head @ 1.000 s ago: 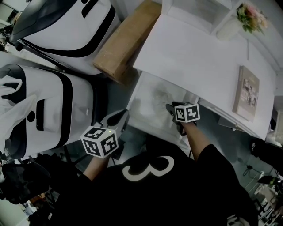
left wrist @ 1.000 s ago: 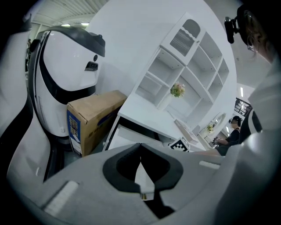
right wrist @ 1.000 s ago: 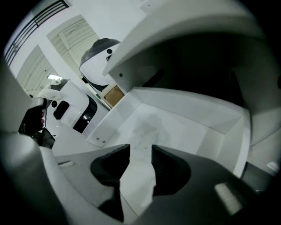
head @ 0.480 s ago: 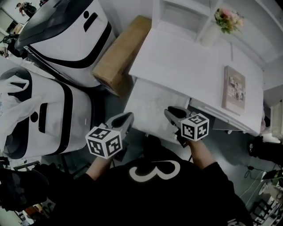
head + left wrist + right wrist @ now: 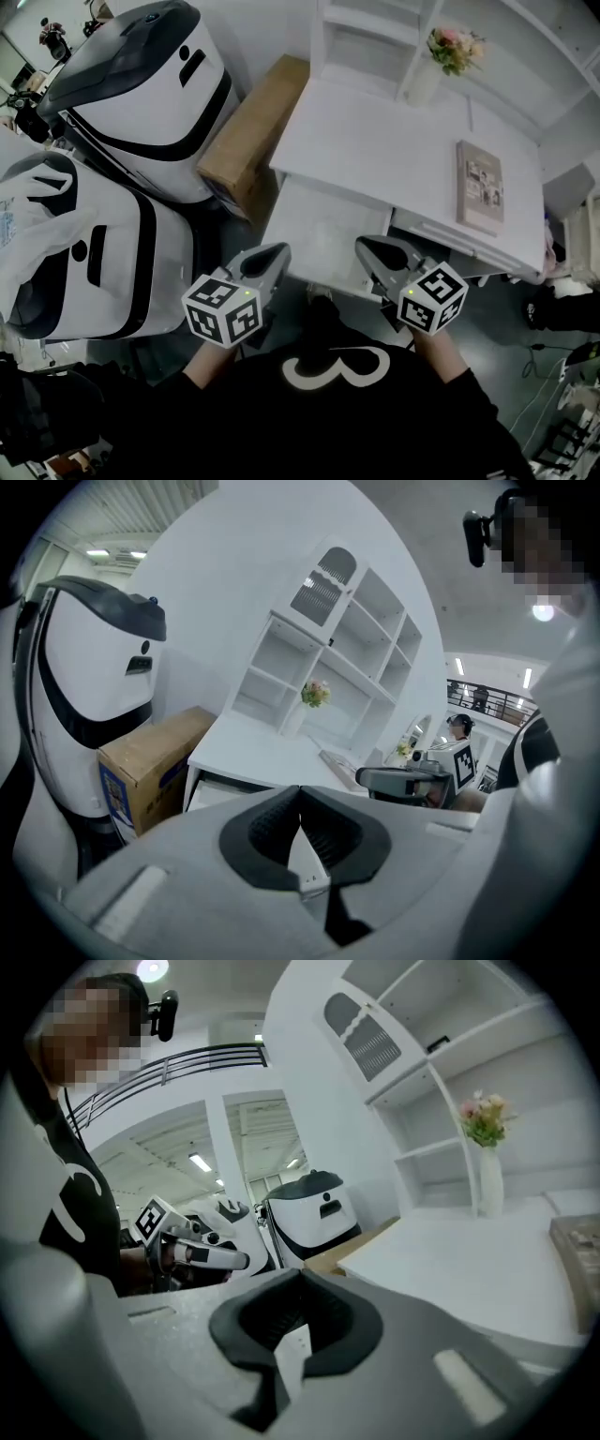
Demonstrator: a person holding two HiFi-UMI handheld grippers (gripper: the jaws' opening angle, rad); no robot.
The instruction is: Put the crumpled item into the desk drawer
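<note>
Both the left gripper (image 5: 278, 254) and the right gripper (image 5: 367, 247) are clenched on nothing, their tips over the front edge of the open white desk drawer (image 5: 298, 208). A faint, pale crumpled shape (image 5: 328, 228) seems to lie inside, though it is hard to make out. The drawer front runs crosswise just ahead, between the tongs and about equally near both, so either could push it shut.

Cool, even light from ceiling strips (image 5: 98, 552) leaves the white tabletop (image 5: 375, 141) bright and almost shadowless, the head view dims toward its lower edge, and both gripper views bulge fisheye-fashion, with black corners and a blurred foreground.
</note>
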